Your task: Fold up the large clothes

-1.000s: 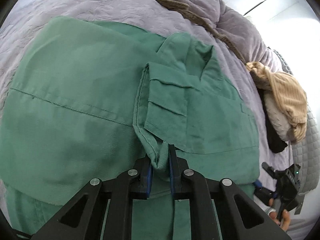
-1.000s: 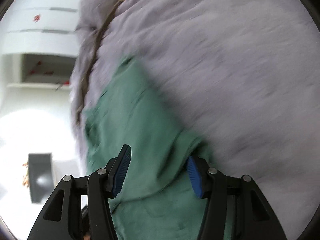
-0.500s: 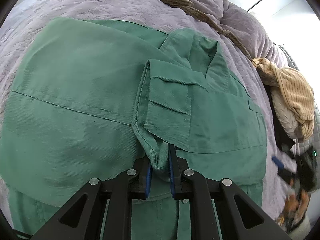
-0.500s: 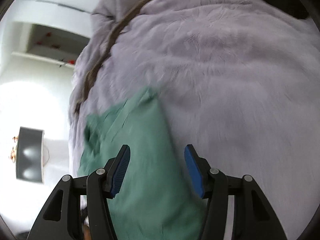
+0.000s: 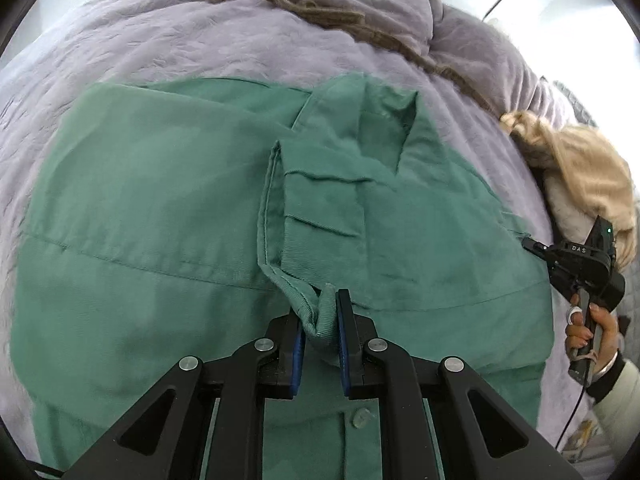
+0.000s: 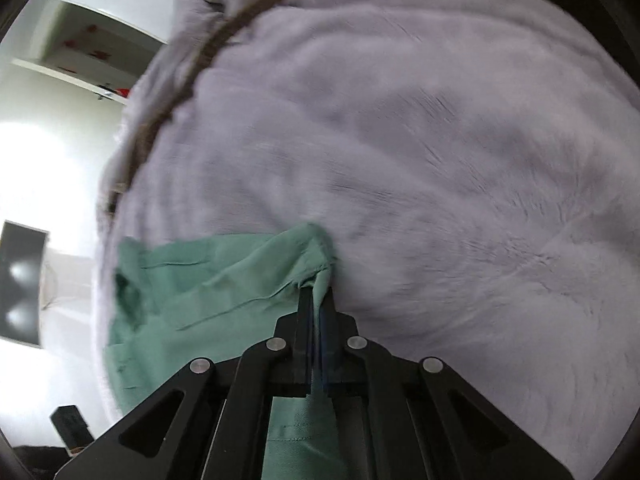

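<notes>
Green twill is pinched in both tools. In the left wrist view the left gripper (image 5: 320,328) has its jaws narrowed on a bunched hem corner of the green work shirt (image 5: 168,240) at the six o'clock edge of the frame. From that pinch the folded-over front panel, with its flapped chest pocket (image 5: 324,208), runs up toward twelve o'clock, ending at the collar (image 5: 384,120).

At about three o'clock, the right gripper (image 5: 532,246), held in a person's hand (image 5: 592,332), meets the shirt's far side edge; in its own view the right gripper (image 6: 316,304) has clamped shut on a thin fold of that edge, the rest of the shirt trailing off toward nine o'clock. So the two pinches sit across the shirt's width, the garment's long axis running away from the left tool (my guess is the next fold carries the right-hand edge across toward the left).

Under it all lies a lilac quilted bedspread (image 5: 160,40) with a brown trim (image 5: 320,8). Beyond, at two o'clock, sits a heap of tan knitwear (image 5: 580,172), then pale walls and a bright window.
</notes>
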